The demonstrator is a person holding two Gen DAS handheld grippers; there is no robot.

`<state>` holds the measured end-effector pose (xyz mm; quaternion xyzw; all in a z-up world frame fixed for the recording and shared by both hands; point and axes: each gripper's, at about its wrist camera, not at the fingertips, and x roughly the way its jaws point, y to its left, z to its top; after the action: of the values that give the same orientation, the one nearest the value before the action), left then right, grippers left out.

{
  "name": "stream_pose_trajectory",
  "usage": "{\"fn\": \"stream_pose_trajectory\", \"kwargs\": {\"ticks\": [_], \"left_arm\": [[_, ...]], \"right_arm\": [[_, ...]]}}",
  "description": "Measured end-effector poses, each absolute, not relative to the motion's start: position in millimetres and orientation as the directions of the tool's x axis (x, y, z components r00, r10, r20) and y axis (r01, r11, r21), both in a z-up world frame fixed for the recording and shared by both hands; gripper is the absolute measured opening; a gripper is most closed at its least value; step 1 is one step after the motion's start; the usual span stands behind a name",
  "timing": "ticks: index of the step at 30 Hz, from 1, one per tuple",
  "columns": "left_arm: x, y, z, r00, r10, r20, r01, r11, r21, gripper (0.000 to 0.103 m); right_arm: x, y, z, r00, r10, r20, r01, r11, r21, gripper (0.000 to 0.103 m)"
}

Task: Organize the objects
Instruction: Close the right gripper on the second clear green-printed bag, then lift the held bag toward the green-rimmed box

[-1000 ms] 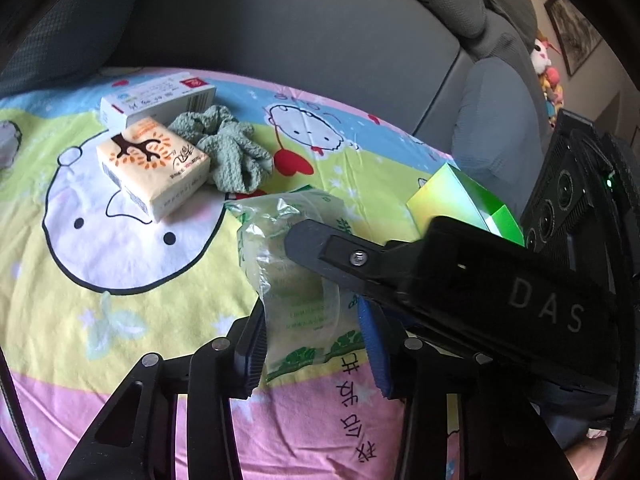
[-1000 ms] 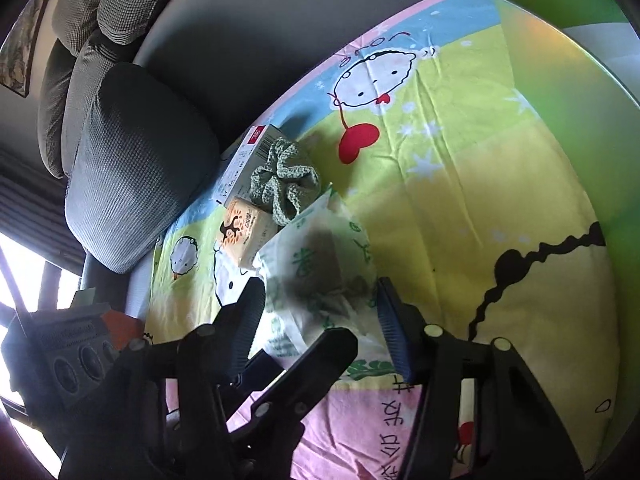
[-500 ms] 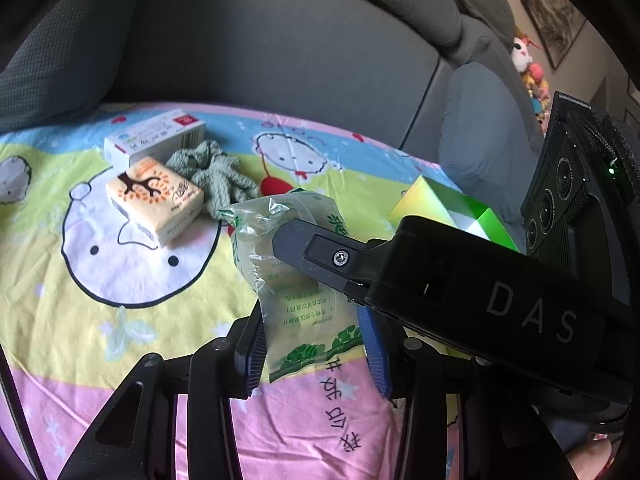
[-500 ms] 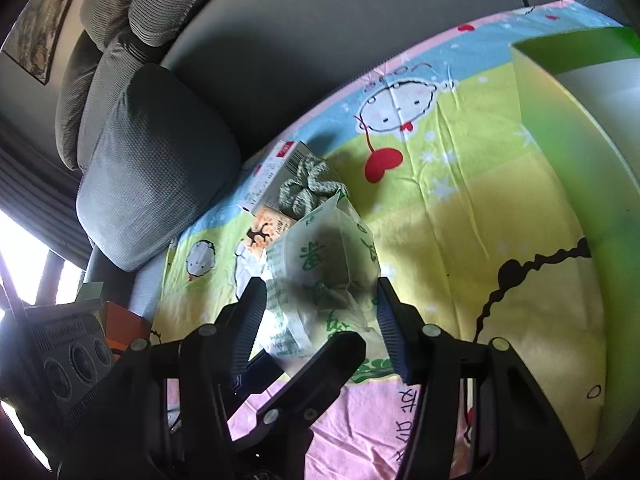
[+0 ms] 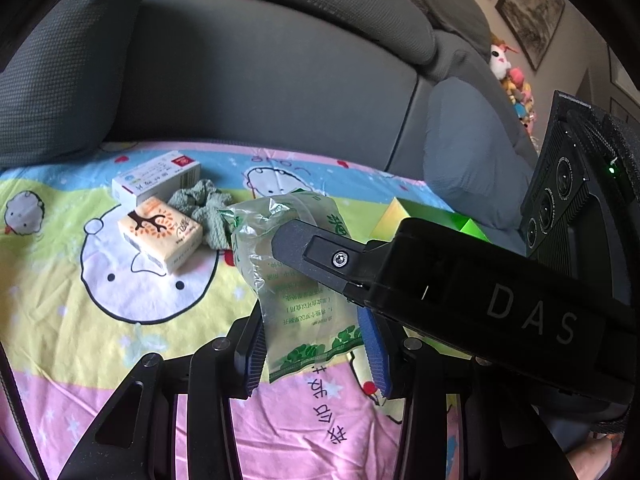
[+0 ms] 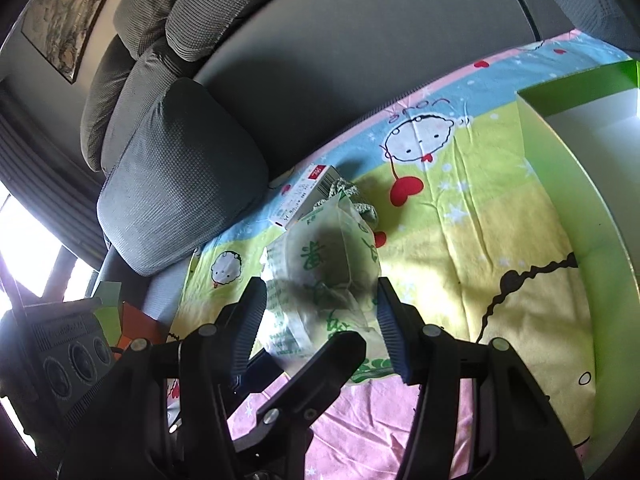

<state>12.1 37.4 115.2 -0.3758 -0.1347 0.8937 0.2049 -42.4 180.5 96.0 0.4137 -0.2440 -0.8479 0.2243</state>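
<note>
A clear plastic packet with green print hangs above the cartoon blanket. My left gripper is shut on its lower part. My right gripper is shut on the same packet, and one of its fingers crosses the packet in the left wrist view. On the blanket behind lie a white medicine box, an orange-printed tissue pack and a green knitted scrunchie. An open green box stands to the right.
A grey sofa back and a grey cushion border the blanket at the rear. Plush toys and framed pictures are at the far right. A window glares at the left edge of the right wrist view.
Both grippers have risen with the packet held between them, lifting it clear of the blanket. The things on the blanket have stayed where they were.
</note>
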Motion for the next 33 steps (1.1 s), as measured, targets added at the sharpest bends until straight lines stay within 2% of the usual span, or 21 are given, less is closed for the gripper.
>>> {"fn": "stream_pose_trajectory", "kwargs": {"ticks": [33], "left_arm": [[44,58,154,-0.699,0.498,-0.513,-0.368,-0.866,-0.339,0.044]], "right_arm": [[-7,207,134,-0.673,-0.563,-0.480,0.230,-0.776,0.588,0.056]]}}
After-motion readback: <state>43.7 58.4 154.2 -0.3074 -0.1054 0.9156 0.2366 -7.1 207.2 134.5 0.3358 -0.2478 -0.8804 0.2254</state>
